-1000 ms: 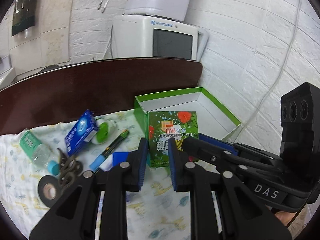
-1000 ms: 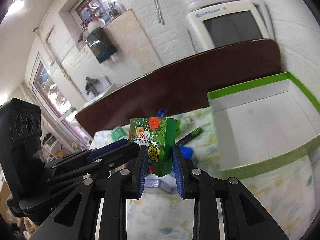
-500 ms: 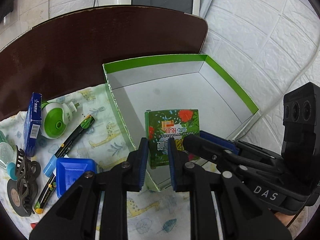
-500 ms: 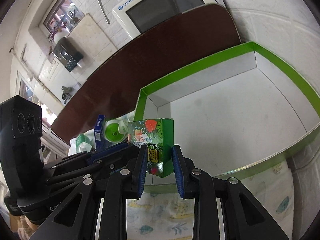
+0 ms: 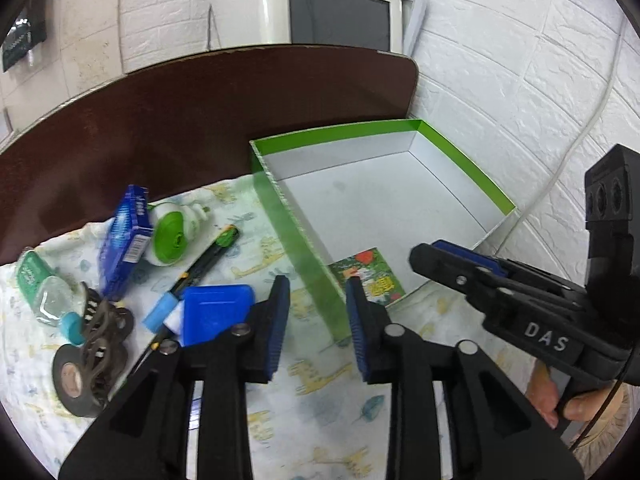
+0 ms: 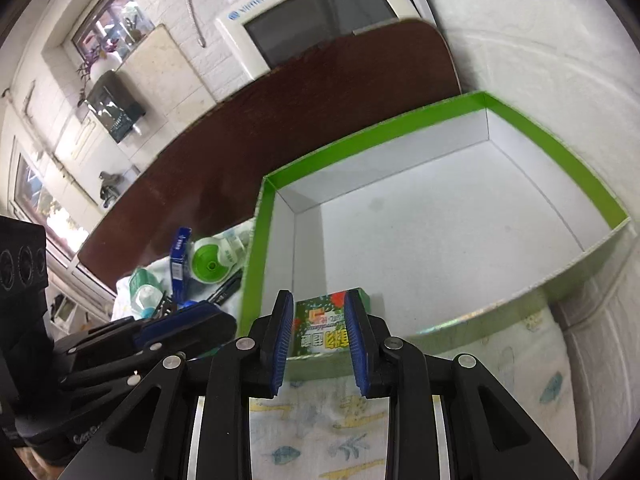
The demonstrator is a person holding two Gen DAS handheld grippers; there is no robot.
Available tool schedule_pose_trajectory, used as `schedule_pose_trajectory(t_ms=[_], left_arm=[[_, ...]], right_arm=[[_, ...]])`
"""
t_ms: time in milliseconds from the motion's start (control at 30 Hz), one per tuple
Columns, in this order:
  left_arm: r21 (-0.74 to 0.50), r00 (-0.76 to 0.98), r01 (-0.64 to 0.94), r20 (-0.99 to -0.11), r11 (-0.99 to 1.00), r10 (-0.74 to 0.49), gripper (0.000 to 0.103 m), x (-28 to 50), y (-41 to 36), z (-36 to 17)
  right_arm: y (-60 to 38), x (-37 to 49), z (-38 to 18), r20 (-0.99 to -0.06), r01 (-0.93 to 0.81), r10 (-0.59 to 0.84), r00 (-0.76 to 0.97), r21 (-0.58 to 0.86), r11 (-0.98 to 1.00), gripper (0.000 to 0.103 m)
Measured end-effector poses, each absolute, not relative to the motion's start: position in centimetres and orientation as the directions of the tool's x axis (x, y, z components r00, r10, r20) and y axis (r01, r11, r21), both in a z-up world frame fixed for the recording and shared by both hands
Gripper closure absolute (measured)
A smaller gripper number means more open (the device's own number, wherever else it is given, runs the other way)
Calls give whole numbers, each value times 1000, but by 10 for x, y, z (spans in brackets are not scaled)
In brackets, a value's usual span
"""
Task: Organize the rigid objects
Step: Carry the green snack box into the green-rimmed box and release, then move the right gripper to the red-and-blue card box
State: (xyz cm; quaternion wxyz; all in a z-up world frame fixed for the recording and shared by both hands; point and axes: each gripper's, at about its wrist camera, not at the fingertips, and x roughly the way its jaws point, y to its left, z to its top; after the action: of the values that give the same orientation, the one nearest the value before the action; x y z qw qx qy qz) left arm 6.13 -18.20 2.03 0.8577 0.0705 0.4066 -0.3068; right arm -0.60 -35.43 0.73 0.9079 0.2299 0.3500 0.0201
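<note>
Green-rimmed box (image 5: pixel 460 152) sitting open on the cloth-covered counter (image 5: pixel 332 408), white floor mostly bare, back wall against the dark board. Probably light cardboard, stiff enough to hold shape but easy to shove sideways if bumped at the near wall.

Small green printed carton (image 6: pixel 326 330) lying flat in the near left corner of that box, close by the near wall, label up. By the look of it: light, rigid, slightly glossy card, crushable if pinched hard across the broad face; best taken across its two narrow edges, gently.

Right gripper (image 6: pixel 318 344) parted moderately, holding nothing, blue pads straddling the carton in view but above and nearer than it, not touching as far as can be told. Released, by the look of it, and free to draw back.

Left gripper (image 5: pixel 318 320) likewise apart and empty, hovering over the near left wall of the box, carton just beyond its right pad.

Left on the cloth, well outside the box: blue carton (image 5: pixel 126 236), green-and-white plug-in device (image 5: pixel 172 236), blue flat case (image 5: pixel 216 312), marker pen (image 5: pixel 208 256), small clear bottle (image 5: pixel 42 288), tape roll (image 5: pixel 74 380), dark hair claw (image 5: pixel 106 328). All small, hard, light; bottle and tape roll likely to roll or slip.
</note>
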Motion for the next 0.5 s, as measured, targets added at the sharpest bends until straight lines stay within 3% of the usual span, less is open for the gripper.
schedule_pose_trajectory(t_ms=[100,300,500], left_arm=[[-113,554,516,-712,849,-431,54,60,-141,28],[-192,581,382,-711,904,-397,53,66,-65,23],[-184,525,334,-778,924,-345,54,73,-46,-15]], right_arm=[[-331,-12,19,-612,57,233,756,416,907,75],[-266,-2,25,-620,-73,337,709,411,909,75],[-213,28,-1,-686,-68,354,635,406,911,74]])
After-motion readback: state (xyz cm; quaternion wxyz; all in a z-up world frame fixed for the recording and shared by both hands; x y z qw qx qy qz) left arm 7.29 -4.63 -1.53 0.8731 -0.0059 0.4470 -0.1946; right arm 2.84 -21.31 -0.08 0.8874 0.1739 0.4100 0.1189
